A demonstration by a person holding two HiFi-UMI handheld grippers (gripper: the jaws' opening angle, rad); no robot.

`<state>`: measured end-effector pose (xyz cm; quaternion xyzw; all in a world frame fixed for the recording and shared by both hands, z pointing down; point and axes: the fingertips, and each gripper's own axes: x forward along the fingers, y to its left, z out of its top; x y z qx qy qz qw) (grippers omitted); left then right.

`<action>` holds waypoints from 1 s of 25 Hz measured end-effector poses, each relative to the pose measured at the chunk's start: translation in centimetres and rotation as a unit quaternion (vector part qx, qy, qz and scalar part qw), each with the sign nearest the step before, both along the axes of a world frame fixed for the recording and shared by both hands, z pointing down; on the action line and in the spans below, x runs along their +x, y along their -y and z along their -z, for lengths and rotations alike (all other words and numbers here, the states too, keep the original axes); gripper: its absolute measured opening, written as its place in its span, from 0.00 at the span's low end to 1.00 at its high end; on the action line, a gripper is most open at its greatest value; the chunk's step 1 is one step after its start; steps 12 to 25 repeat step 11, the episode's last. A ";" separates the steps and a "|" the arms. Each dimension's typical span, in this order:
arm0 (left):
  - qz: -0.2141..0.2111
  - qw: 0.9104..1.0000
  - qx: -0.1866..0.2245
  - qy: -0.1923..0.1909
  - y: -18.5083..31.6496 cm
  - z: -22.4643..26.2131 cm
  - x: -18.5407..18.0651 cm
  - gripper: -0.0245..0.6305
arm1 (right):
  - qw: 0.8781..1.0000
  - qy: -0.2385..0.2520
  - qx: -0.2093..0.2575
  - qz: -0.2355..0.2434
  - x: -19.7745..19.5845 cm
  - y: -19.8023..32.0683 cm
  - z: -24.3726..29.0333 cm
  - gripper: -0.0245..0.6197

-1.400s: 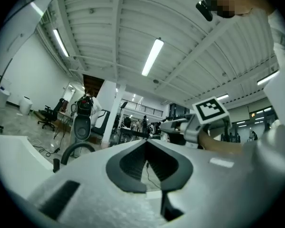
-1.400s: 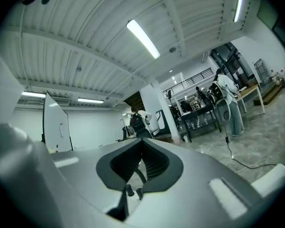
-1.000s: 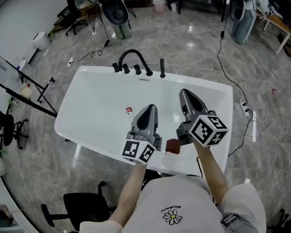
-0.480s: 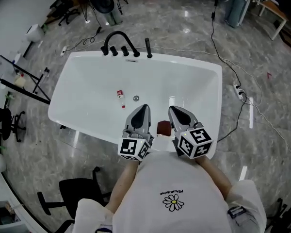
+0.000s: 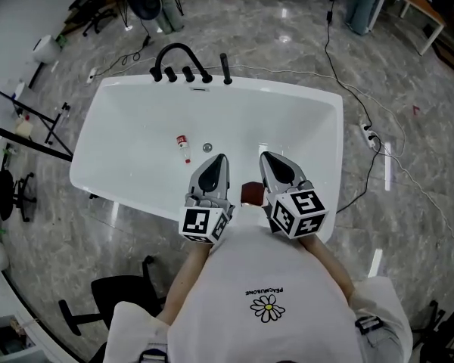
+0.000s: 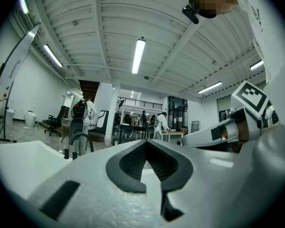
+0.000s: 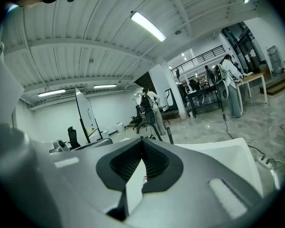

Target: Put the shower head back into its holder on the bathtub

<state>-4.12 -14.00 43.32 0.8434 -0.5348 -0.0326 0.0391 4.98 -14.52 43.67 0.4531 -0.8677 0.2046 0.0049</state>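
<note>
Nearest, at 6 o'clock in the head view, a white shirt point(image 5: 266, 293) with a daisy print; at 7 o'clock, a black chair point(image 5: 113, 297) on the grey marble floor point(image 5: 53, 233). Just beyond the shirt, over the near rim of the white bathtub point(image 5: 321, 127), left gripper point(image 5: 218, 159) and right gripper point(image 5: 265, 157) side by side, both pointing toward 12 o'clock; jaws of each pressed together with nothing between them, plain in each gripper's own view. Between the two, on the near rim, a small dark-red object point(image 5: 250, 193), too small to identify. Farther in, on the tub bottom at 11 o'clock from the left gripper, a small red-capped bottle point(image 5: 182, 145) lying just beside the round drain point(image 5: 207, 148). On the far rim toward 12 o'clock, a black arched faucet point(image 5: 174, 51) and a row of black knobs point(image 5: 188, 74); at their 3 o'clock the slim black shower head point(image 5: 225, 68), upright, apparently seated in its holder, well apart from both grippers. Beyond the tub at 2 o'clock, a power strip point(image 5: 365, 133) on the floor.
</note>
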 end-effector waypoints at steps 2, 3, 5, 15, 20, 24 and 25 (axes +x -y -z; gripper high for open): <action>0.002 1.000 -0.001 -0.001 0.1 -0.2 0.4 0.04 | 1.000 0.003 -0.007 0.002 0.4 0.3 -0.4 0.04; 0.003 1.000 -0.002 0.000 0.0 -0.4 0.5 0.04 | 1.000 0.003 -0.009 0.005 0.4 0.3 -0.6 0.04; 0.005 1.000 -0.009 0.003 -0.4 -0.9 0.6 0.04 | 1.000 0.002 -0.010 0.014 0.1 0.3 -0.8 0.04; 0.010 1.000 -0.026 0.003 -1.4 -2.7 0.9 0.04 | 0.999 -0.007 -0.006 0.031 -0.2 0.2 -1.6 0.04; 0.010 1.000 -0.026 0.003 -1.4 -2.7 0.9 0.04 | 0.999 -0.007 -0.006 0.031 -0.2 0.2 -1.6 0.04; 0.010 1.000 -0.026 0.003 -1.4 -2.7 0.9 0.04 | 0.999 -0.007 -0.006 0.031 -0.2 0.2 -1.6 0.04; 0.010 1.000 -0.026 0.003 -1.4 -2.7 0.9 0.04 | 0.999 -0.007 -0.006 0.031 -0.2 0.2 -1.6 0.04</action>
